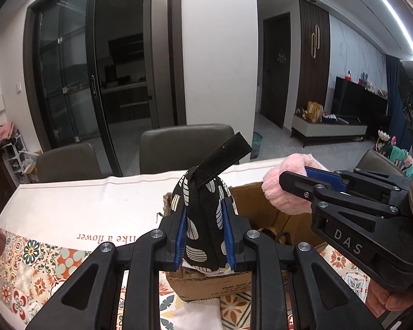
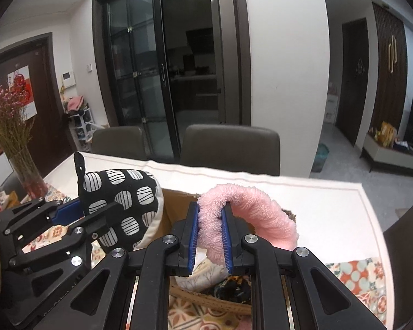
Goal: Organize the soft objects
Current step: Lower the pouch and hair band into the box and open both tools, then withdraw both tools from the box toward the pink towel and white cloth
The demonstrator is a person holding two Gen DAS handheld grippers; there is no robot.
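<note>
Both tongs are clamped on soft stuff: left gripper (image 1: 205,236) pinches the oven mitt (image 1: 203,214), right gripper (image 2: 209,236) the pink fluffy band (image 2: 250,214), both held over the cardboard box (image 1: 250,195), probably for dropping in.

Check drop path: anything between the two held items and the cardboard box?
Nothing visible. The left gripper holds the black patterned mitt and the right gripper holds the pink fluffy band above the open cardboard box, which already holds some fabric items.

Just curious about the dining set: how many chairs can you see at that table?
3: two chairs at the far side, and, and one at the table's right end. Others may be out of view.
</note>
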